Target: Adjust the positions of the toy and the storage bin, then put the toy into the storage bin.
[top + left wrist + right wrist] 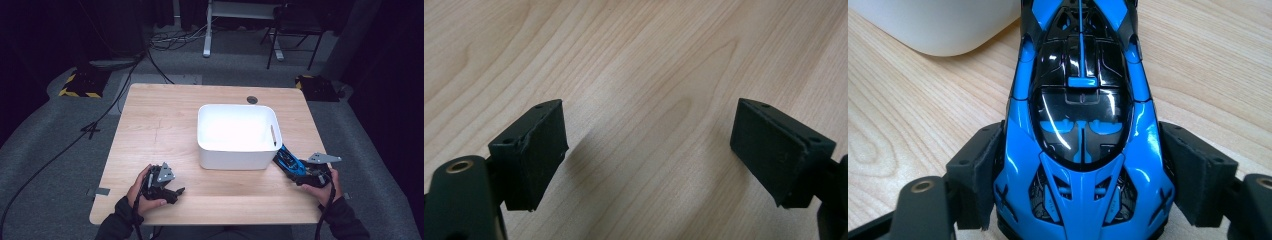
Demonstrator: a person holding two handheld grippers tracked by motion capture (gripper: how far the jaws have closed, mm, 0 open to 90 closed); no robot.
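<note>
Looking at light wooden table (165, 130) on grey carpet, dark room | white bin (238, 136) as my landmark | right gripper (298, 170) at bin's near right corner, clamping blue toy car (1081, 130) | left gripper (167, 187) near-left of bin, jaws wide, nothing between.

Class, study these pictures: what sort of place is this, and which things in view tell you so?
Probably a lab or studio set up for recording handling work. A lone wooden table stands on grey carpet with dark surroundings, cables trail across the floor, and hazard-striped black base plates sit behind it.
</note>
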